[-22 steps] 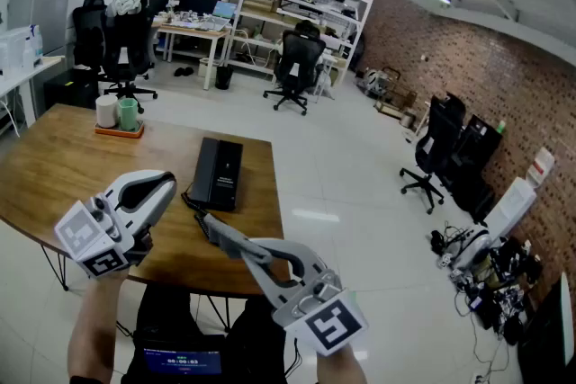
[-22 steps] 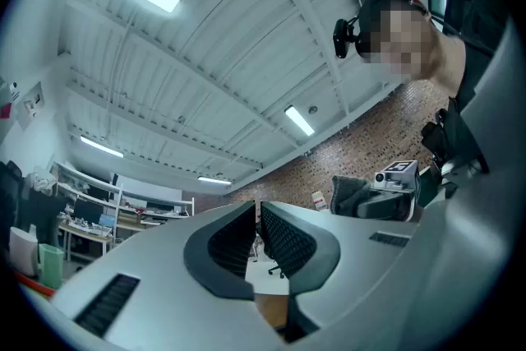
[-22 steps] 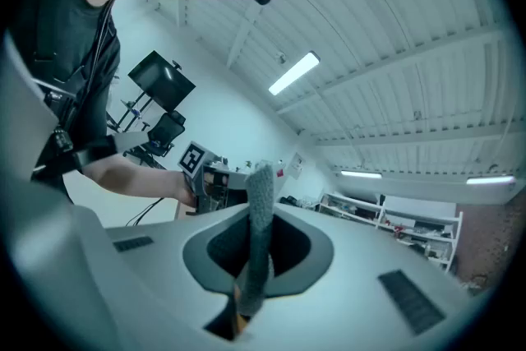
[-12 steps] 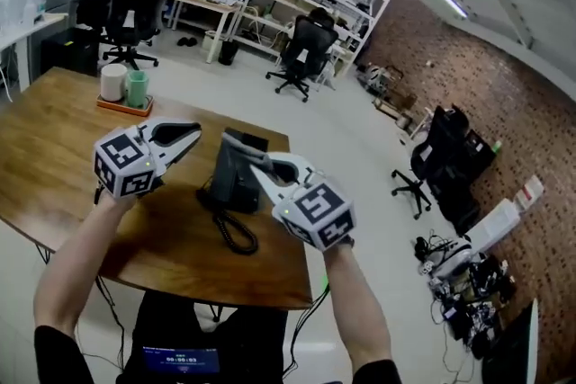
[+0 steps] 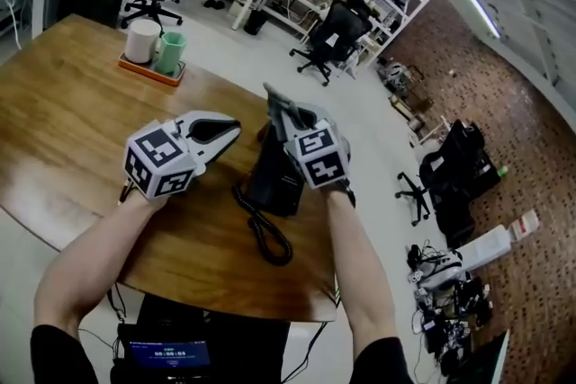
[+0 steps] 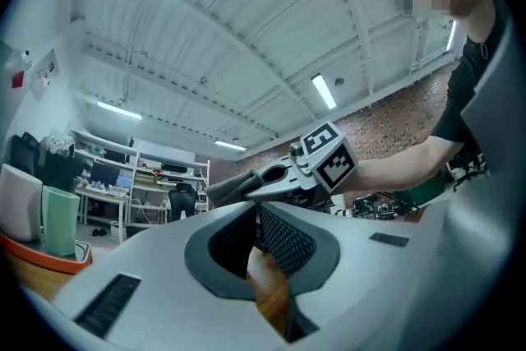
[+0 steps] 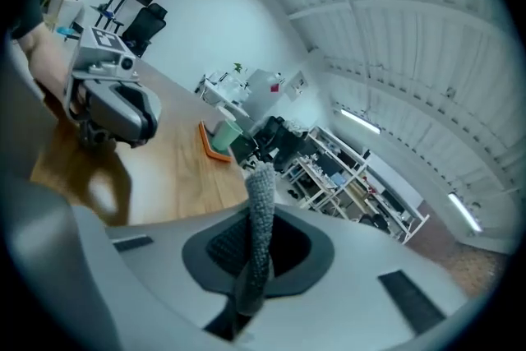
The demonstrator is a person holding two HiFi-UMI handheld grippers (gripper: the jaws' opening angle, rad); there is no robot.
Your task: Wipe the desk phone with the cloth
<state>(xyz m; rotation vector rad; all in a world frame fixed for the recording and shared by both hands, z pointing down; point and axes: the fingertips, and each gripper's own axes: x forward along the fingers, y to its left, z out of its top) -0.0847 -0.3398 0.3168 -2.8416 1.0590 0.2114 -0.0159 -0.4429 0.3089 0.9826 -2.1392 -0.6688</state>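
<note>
A black desk phone (image 5: 277,174) lies on the wooden table (image 5: 72,121), and its coiled cord (image 5: 267,238) trails toward the near edge. My right gripper (image 5: 273,96) is over the phone's far end and is shut on a grey cloth (image 5: 281,110). In the right gripper view the cloth (image 7: 261,214) stands up from between the jaws. My left gripper (image 5: 230,129) hovers just left of the phone with its jaws together and nothing in them. In the left gripper view the right gripper (image 6: 237,185) and the cloth (image 6: 222,191) show ahead.
An orange tray (image 5: 148,70) with a white roll (image 5: 141,40) and a green cup (image 5: 170,52) stands at the table's far side. Beyond the table are office chairs (image 5: 335,36) and shelving. The table's right edge lies close behind the phone.
Both grippers have moved forward from the table's near edge. The right one, holding the cloth throughout, is now over the phone, and the left is beside it.
</note>
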